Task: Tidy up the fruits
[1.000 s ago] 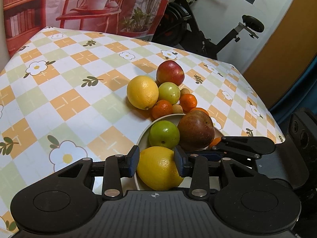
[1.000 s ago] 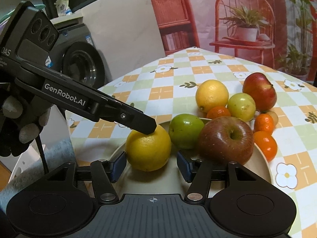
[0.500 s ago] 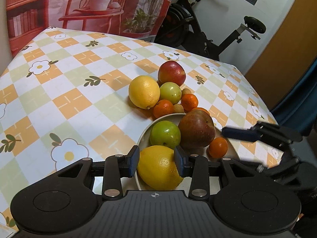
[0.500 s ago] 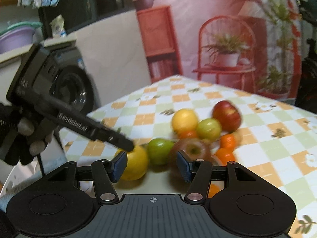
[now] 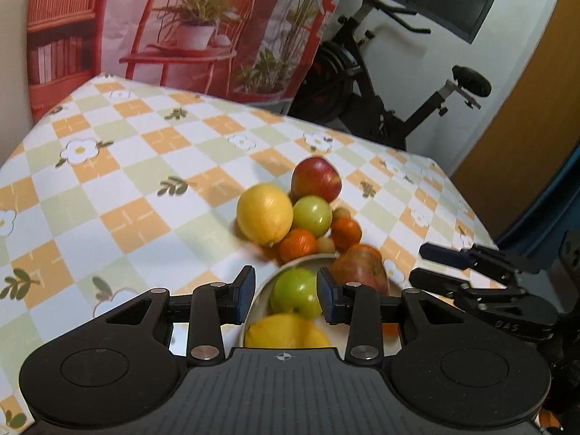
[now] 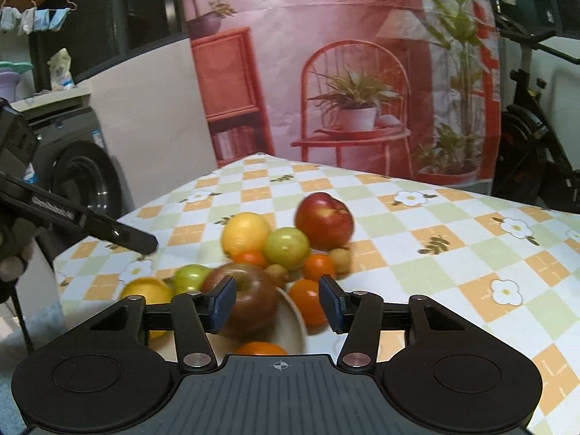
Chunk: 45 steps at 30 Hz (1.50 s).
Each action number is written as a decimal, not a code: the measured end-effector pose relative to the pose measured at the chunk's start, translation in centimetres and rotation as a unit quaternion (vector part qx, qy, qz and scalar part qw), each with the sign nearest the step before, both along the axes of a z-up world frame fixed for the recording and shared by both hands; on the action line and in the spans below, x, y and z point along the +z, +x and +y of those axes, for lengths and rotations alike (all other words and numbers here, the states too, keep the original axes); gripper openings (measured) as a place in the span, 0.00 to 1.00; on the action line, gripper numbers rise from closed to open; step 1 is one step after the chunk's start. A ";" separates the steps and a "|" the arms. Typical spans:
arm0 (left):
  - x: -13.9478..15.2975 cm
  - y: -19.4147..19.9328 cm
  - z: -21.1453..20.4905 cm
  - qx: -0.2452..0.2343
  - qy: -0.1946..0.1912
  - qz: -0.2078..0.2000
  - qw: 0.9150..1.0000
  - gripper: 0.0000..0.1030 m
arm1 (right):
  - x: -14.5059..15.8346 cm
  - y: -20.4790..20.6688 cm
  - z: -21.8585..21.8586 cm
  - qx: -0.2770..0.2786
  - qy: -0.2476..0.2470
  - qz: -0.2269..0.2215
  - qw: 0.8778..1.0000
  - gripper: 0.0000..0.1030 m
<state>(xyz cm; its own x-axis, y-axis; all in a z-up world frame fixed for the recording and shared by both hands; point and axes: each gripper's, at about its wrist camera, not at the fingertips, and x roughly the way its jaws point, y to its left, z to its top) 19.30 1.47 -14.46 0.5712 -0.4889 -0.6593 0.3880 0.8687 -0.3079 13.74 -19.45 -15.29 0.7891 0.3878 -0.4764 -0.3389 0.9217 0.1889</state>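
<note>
A cream bowl (image 5: 286, 266) near the table's front holds a lemon (image 5: 286, 331), a green apple (image 5: 293, 291) and a dark red apple (image 5: 360, 270). Behind it on the checked cloth lie another lemon (image 5: 264, 214), a red apple (image 5: 316, 179), a green apple (image 5: 312, 215) and tangerines (image 5: 298, 244). My left gripper (image 5: 286, 295) hovers above the bowl, closing slightly with nothing held. My right gripper (image 6: 276, 304) is over the bowl's right rim (image 6: 290, 322), closing, its pads clear of the dark apple (image 6: 250, 299) and a tangerine (image 6: 308, 306).
An exercise bike (image 5: 398, 83) stands beyond the table's far right corner. A washing machine (image 6: 83, 181) sits off the left side. A printed backdrop (image 6: 344, 72) hangs behind the table. A gloved hand (image 6: 14, 250) holds the left tool.
The lemon, earlier between my left pads, now lies lower in the bowl, clear of them. My right gripper has swung right, off the bowl's middle, and its jaws have narrowed.
</note>
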 end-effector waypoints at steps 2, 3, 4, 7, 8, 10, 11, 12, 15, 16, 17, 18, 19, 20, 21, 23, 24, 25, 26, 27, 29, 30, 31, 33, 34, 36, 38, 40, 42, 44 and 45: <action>0.4 0.1 -0.5 0.004 -0.002 -0.012 1.000 0.38 | -0.3 0.3 -0.5 -0.005 0.002 0.000 1.000 0.42; 0.6 0.1 -0.8 0.006 -0.002 -0.017 1.000 0.38 | -0.4 0.5 -0.7 -0.007 0.002 -0.001 1.000 0.41; 0.8 0.2 -1.0 0.009 -0.002 -0.023 1.000 0.38 | -0.5 0.7 -0.8 -0.008 0.002 -0.002 1.000 0.40; 1.6 0.7 -1.6 0.025 -0.003 -0.039 0.999 0.38 | -0.7 1.4 -1.4 -0.010 0.004 -0.006 1.000 0.40; 1.9 0.9 -1.7 0.032 -0.007 -0.043 0.999 0.38 | -0.7 1.7 -1.5 -0.011 0.005 -0.008 1.000 0.40; 2.4 1.2 -2.0 0.043 -0.010 -0.052 0.998 0.38 | -0.8 2.1 -1.8 -0.014 0.006 -0.014 1.000 0.40; 2.6 1.4 -2.1 0.046 -0.009 -0.055 0.997 0.38 | -0.8 2.4 -1.9 -0.016 0.008 -0.017 1.000 0.40; 2.8 1.5 -2.4 0.049 -0.007 -0.059 0.997 0.38 | -0.9 2.7 -2.1 -0.019 0.011 -0.018 1.000 0.40; 3.1 1.9 -3.3 0.051 0.000 -0.059 0.997 0.38 | -1.7 3.4 -2.6 -0.033 0.020 -0.019 0.999 0.39; 3.0 2.0 -3.5 0.051 0.002 -0.058 0.997 0.38 | -2.1 3.8 -2.8 -0.036 0.020 -0.015 0.999 0.36; 3.0 2.1 -3.8 0.050 0.006 -0.057 0.997 0.38 | -2.4 4.1 -2.9 -0.037 0.021 -0.011 0.999 0.36; 2.8 2.3 -4.1 0.050 0.010 -0.056 0.997 0.38 | -2.7 4.3 -3.0 -0.037 0.021 -0.007 0.999 0.36; 2.8 2.4 -4.4 0.050 0.013 -0.055 0.997 0.38 | -2.8 4.4 -3.1 -0.037 0.022 -0.006 0.999 0.36; 2.6 2.5 -4.6 0.050 0.016 -0.054 0.997 0.38 | -3.0 4.7 -3.1 -0.036 0.023 -0.004 0.999 0.36; 2.5 2.7 -4.8 0.049 0.017 -0.052 0.997 0.38 | -3.1 4.8 -3.1 -0.034 0.024 -0.002 0.999 0.36; 2.2 2.9 -5.2 0.049 0.019 -0.049 0.997 0.38 | -3.4 5.2 -3.0 -0.026 0.027 0.005 0.999 0.36; 2.0 3.0 -5.4 0.048 0.020 -0.047 0.998 0.38 | -3.6 5.4 -2.9 -0.023 0.027 0.009 0.999 0.36; 1.8 3.1 -5.4 0.048 0.019 -0.044 0.998 0.37 | -3.8 5.6 -2.7 -0.019 0.024 0.012 0.999 0.36; 1.7 3.2 -5.5 0.048 0.019 -0.041 0.998 0.37 | -4.0 5.9 -2.4 -0.015 0.022 0.016 1.000 0.36; 1.5 3.3 -5.6 0.049 0.018 -0.039 0.998 0.37 | -4.1 6.0 -2.2 -0.011 0.022 0.020 0.999 0.36; 1.3 3.4 -5.6 0.050 0.017 -0.035 0.998 0.37 | -4.3 6.2 -2.0 -0.008 0.026 0.021 0.999 0.36; 1.2 3.4 -5.6 0.052 0.017 -0.033 0.998 0.37 | -4.3 6.3 -2.0 -0.007 0.029 0.021 0.999 0.36; 1.1 3.5 -5.5 0.053 0.017 -0.031 0.998 0.37 | -4.4 6.3 -2.0 -0.005 0.030 0.022 0.999 0.36; 1.0 3.5 -5.5 0.056 0.018 -0.029 0.998 0.37 | -4.4 6.3 -2.0 -0.002 0.036 0.024 0.999 0.36; 1.1 3.5 -5.4 0.059 0.017 -0.030 0.998 0.37 | -4.5 6.3 -2.1 -0.001 0.039 0.026 0.999 0.36; 1.1 3.3 -5.1 0.068 0.012 -0.033 0.997 0.37 | -4.6 6.2 -2.2 0.002 0.045 0.029 0.999 0.36; 1.0 3.0 -4.8 0.079 0.005 -0.033 0.996 0.37 | -4.8 6.2 -2.2 0.010 0.050 0.037 0.998 0.37; 0.8 2.6 -4.5 0.088 0.000 -0.032 0.996 0.37 | -4.9 6.3 -2.1 0.016 0.055 0.046 0.997 0.37; 0.7 2.2 -4.5 0.091 0.007 -0.037 0.995 0.37 | -5.1 6.4 -2.3 0.016 0.062 0.050 0.997 0.38; 0.7 1.9 -4.6 0.092 0.016 -0.045 0.995 0.37 | -5.2 6.4 -2.4 0.013 0.066 0.053 0.996 0.38; 0.8 1.8 -4.6 0.092 0.019 -0.048 0.994 0.37 | -5.1 6.4 -2.3 0.010 0.065 0.052 0.997 0.38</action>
<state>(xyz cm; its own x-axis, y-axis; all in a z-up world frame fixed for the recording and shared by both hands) 21.08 -3.13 -13.70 0.7095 -0.3456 -0.6142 0.2470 0.9382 -0.2425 20.09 -21.80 -20.43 0.7297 0.4670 -0.4995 -0.3302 0.8803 0.3406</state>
